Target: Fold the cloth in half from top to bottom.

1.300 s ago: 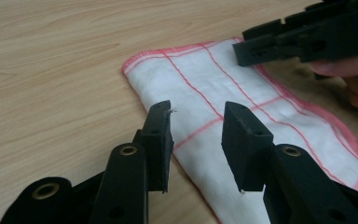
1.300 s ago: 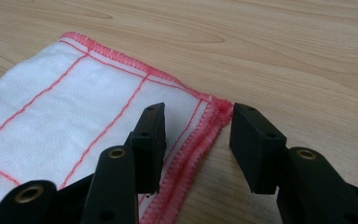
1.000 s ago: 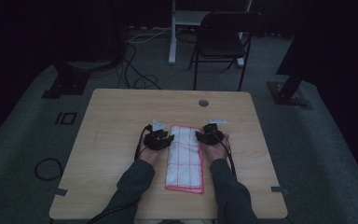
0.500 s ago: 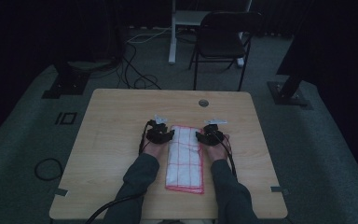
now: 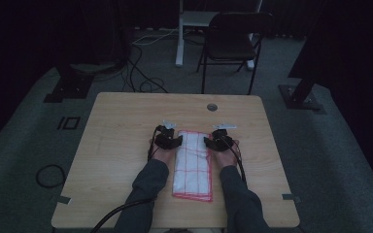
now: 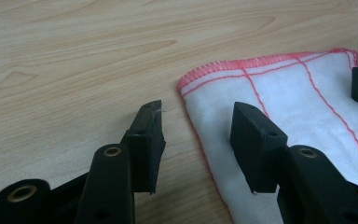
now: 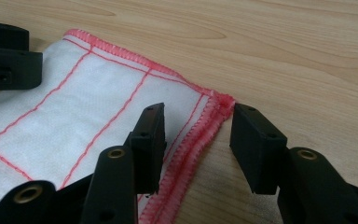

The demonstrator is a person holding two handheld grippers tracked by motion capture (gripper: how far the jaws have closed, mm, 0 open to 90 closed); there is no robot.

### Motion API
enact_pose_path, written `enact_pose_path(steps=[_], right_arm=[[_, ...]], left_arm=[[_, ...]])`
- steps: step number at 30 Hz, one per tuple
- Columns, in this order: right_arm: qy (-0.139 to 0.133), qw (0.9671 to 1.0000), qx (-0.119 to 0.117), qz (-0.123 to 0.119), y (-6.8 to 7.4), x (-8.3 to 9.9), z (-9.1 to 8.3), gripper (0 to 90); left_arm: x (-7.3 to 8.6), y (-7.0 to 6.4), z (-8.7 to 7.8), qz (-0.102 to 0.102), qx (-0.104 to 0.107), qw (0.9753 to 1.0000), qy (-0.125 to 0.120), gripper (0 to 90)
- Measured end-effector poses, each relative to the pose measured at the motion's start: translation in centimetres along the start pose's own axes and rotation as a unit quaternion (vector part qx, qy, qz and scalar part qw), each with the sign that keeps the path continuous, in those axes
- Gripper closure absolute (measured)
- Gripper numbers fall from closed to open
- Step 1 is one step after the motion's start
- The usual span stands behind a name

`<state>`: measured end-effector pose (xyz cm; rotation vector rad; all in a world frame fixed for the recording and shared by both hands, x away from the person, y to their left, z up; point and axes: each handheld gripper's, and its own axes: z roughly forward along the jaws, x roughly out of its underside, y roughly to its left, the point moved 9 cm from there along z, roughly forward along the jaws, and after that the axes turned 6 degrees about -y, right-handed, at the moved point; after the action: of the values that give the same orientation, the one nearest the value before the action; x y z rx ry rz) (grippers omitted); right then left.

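Note:
A white cloth with red grid lines and a red stitched hem (image 5: 193, 162) lies folded lengthwise on the wooden table (image 5: 126, 121). My left gripper (image 5: 173, 141) is open at the cloth's far left corner (image 6: 189, 84); one jaw is over bare wood, the other over the cloth (image 6: 307, 107). At the far right corner, my right gripper (image 5: 209, 142) is open too, its jaws straddling the layered hem (image 7: 205, 126). Its view takes in the cloth (image 7: 74, 116) and, at the upper left, the left gripper's black jaw (image 7: 7, 56).
A round grommet (image 5: 211, 107) sits near the table's far edge. Behind the table stand a folding chair (image 5: 233, 46) and a white stand leg (image 5: 180, 34). Cables (image 5: 141, 58) run across the floor. Dark stand bases (image 5: 298, 97) flank the table.
Both grippers have edged inward onto the cloth's far corners. The cloth lies as before.

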<state>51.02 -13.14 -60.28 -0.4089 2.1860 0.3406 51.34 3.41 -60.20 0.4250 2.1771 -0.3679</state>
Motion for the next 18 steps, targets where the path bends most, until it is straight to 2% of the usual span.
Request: enact_pose_path(steps=[3,10,12,13,14,18], right_arm=[[0.0,1.0,-0.001,-0.001,0.1,0.0,0.0,56.9],[0.003,1.0,-0.004,-0.006,0.5,-0.1,0.2,68.2],[0.005,0.9999,-0.008,-0.005,0.5,-0.2,0.2,71.9],[0.006,0.9999,-0.012,-0.007,0.7,-0.2,0.3,76.1],[0.006,0.9999,-0.012,-0.007,0.7,-0.2,0.3,76.1],[0.007,0.9997,-0.02,-0.012,0.9,-0.1,0.3,82.3]], left_arm=[[-0.1,0.0,0.1,-0.005,-0.003,1.0,0.005,54.1],[-0.1,-0.2,0.0,-0.002,-0.002,0.9999,0.015,57.4],[-0.1,-0.3,0.0,-0.004,-0.003,0.9999,0.016,60.1],[0.0,-0.5,0.0,-0.001,-0.004,0.9999,0.016,65.4],[0.0,-0.6,0.0,-0.001,-0.005,0.9999,0.016,65.4],[0.0,-1.1,0.1,-0.005,0.001,0.9998,0.022,75.8]])
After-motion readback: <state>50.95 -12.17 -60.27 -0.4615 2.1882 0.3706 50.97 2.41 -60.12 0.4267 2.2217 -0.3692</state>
